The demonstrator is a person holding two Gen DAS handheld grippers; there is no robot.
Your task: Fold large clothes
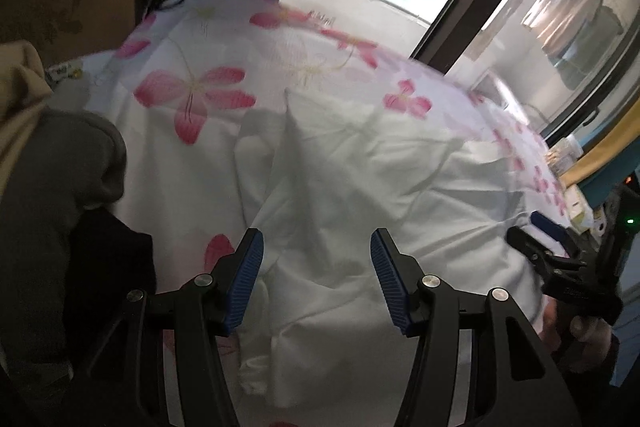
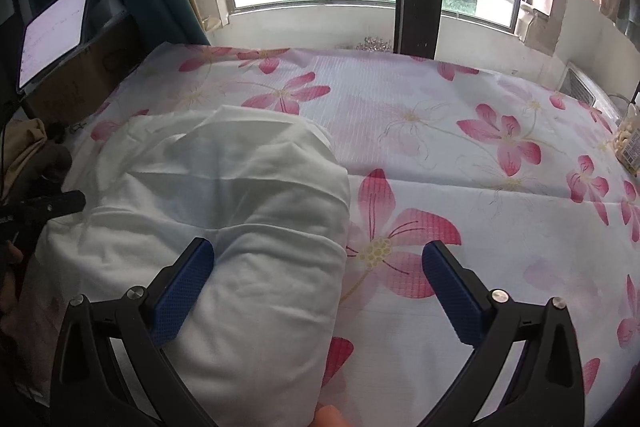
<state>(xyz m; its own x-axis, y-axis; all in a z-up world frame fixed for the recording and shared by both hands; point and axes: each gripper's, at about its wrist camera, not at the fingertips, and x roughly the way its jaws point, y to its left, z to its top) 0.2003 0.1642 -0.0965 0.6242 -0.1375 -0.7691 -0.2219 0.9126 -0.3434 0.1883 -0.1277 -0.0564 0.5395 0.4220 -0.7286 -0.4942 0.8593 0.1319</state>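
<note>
From the left wrist, the left tongs [image 1: 316, 283] stand spread and empty over the white garment [image 1: 360, 187], which lies rumpled on the flowered sheet [image 1: 192, 95]; it looks thin, limp and light. From the right wrist, the right tongs [image 2: 318, 291] are also spread, straddling the garment's [image 2: 240, 195] right folded edge, probably the best place to pinch.
</note>
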